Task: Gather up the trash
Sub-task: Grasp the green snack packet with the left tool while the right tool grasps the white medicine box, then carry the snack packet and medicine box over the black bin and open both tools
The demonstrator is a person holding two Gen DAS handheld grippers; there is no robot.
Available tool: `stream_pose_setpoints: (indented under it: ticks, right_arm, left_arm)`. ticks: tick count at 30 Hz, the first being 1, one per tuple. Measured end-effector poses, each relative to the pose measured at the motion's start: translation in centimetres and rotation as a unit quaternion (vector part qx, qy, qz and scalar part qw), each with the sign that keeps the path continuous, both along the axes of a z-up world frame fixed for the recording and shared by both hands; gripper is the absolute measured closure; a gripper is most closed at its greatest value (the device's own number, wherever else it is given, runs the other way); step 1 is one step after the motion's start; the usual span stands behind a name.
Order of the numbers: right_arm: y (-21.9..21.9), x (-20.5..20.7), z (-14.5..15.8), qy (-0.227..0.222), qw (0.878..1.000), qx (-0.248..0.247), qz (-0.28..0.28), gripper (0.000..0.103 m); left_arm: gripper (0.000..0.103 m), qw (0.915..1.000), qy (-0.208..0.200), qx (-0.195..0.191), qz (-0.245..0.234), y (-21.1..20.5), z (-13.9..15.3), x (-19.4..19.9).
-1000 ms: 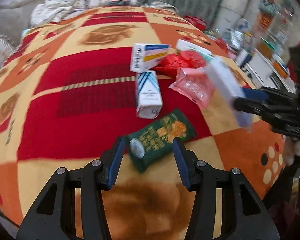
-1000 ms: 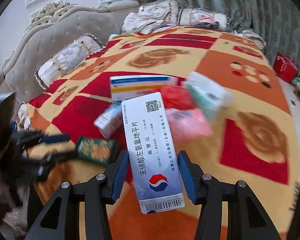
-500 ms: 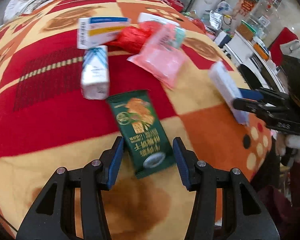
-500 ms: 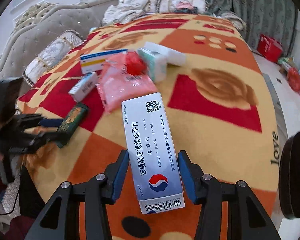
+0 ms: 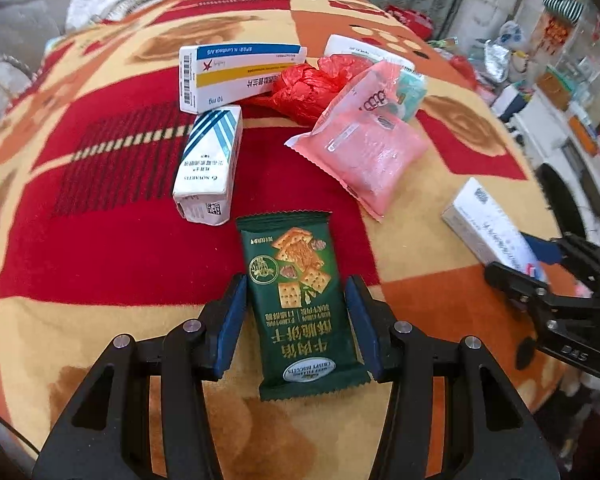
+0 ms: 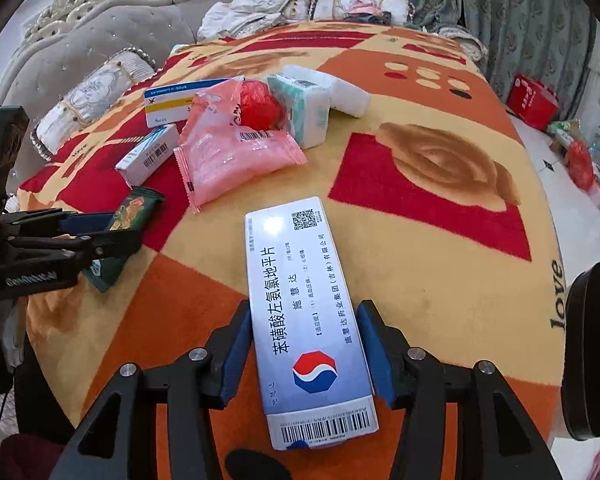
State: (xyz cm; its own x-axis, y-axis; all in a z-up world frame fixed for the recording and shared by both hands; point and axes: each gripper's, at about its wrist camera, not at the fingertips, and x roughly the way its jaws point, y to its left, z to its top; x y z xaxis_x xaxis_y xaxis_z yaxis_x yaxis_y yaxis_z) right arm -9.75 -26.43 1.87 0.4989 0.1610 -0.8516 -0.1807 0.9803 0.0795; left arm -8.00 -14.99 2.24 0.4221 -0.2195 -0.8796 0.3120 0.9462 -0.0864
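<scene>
Trash litters the patterned blanket point(image 5: 100, 264). Left wrist view: the left gripper point(image 5: 296, 320) pinches a green biscuit packet point(image 5: 300, 304), with a striped white box point(image 5: 208, 168) and pink pouch point(image 5: 364, 152) beyond. Right wrist view: the right gripper point(image 6: 304, 356) apparently clamps a white medicine box point(image 6: 304, 320) above the blanket.

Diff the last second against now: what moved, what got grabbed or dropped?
Both grippers swung right over the blanket. The left gripper kept the green biscuit packet between its fingers, and the right gripper kept the white medicine box. Nothing released. The pile of boxes and wrappers stayed put.
</scene>
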Motion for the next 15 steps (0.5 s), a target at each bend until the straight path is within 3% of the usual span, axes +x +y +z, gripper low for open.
stream_pose_setpoints:
  ticks: [2, 3, 7, 15]
  right_arm:
    - [-0.4, 0.0, 0.0, -0.003, 1.0, 0.009, -0.003, 0.053]
    - [-0.5, -0.1, 0.1, -0.003, 1.0, 0.013, -0.004, 0.053]
    - [-1.4, -0.8, 0.9, -0.013, 1.0, 0.024, -0.007, 0.054]
    - [-4.9, -2.2, 3.4, -0.042, 0.998, 0.038, -0.03, 0.054]
  left_arm:
    - [0.055, 0.9999, -0.009, 0.006, 0.006, -0.3, -0.2, -0.1]
    - [0.064, 0.9999, -0.011, 0.002, 0.006, -0.4, -0.2, -0.1]
    - [0.065, 0.9984, 0.017, -0.054, 0.006, 0.1, 0.4, 0.1]
    - [0.065, 0.9972, -0.01, -0.07, -0.022, -4.0, 3.4, -1.5]
